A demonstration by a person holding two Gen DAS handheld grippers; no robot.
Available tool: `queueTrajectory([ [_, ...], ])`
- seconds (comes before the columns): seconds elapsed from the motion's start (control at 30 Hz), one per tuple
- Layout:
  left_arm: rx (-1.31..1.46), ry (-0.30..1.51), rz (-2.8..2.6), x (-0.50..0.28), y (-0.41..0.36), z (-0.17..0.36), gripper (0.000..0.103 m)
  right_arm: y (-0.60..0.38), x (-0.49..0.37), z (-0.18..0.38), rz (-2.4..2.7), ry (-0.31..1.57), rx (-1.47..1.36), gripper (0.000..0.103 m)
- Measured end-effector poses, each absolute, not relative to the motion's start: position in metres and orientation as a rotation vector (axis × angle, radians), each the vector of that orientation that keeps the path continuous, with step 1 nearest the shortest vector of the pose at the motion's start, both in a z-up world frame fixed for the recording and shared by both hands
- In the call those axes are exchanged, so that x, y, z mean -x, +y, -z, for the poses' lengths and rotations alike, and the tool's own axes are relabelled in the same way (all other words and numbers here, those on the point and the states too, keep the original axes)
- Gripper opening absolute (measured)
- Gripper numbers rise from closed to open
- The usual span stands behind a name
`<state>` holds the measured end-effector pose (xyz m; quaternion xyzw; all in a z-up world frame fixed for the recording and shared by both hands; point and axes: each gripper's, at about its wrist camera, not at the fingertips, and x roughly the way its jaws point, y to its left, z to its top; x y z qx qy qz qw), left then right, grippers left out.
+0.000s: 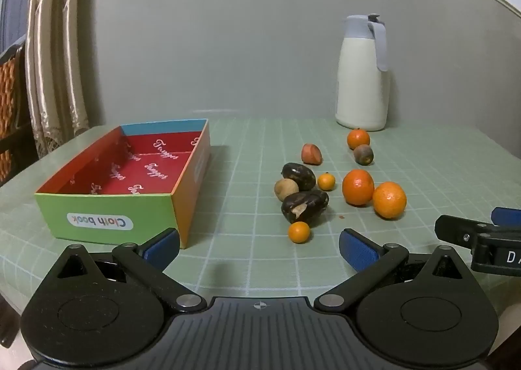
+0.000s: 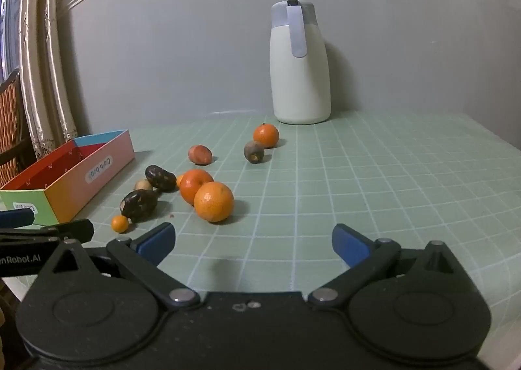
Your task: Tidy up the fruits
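Several fruits lie loose on the green checked tablecloth [image 1: 247, 259]: two big oranges [image 1: 389, 200] [image 2: 214, 201], a third orange [image 1: 358, 139] near the jug, two dark wrinkled fruits [image 1: 304, 208] [image 2: 140, 204], small kumquats [image 1: 299, 232] [image 2: 119, 224], a tan round fruit [image 1: 286, 189], a reddish fruit [image 1: 311, 154] and a brownish one [image 1: 363, 154]. A colourful open box [image 1: 127, 174] [image 2: 65, 174] with a red inside stands left of them, empty. My left gripper [image 1: 259, 249] is open and empty, just before the fruits. My right gripper [image 2: 253, 243] is open and empty, right of the fruits.
A white jug with a grey lid [image 1: 362, 74] [image 2: 299, 61] stands at the back against the grey wall. Curtains [image 1: 52, 51] and a chair [image 1: 9, 100] are off the table's left edge. The right gripper's side shows in the left wrist view [image 1: 482, 236].
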<state>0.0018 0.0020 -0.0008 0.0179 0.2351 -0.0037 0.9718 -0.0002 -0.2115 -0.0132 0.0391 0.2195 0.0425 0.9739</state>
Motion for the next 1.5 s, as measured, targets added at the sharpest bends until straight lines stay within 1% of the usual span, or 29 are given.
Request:
queueTrajectory([
  [1.5, -0.036, 0.479, 0.003, -0.0034, 0.0018, 0.0038, 0.103, -0.21, -0.0008, 0.0138, -0.092, 0.452, -0.087, 0.103],
])
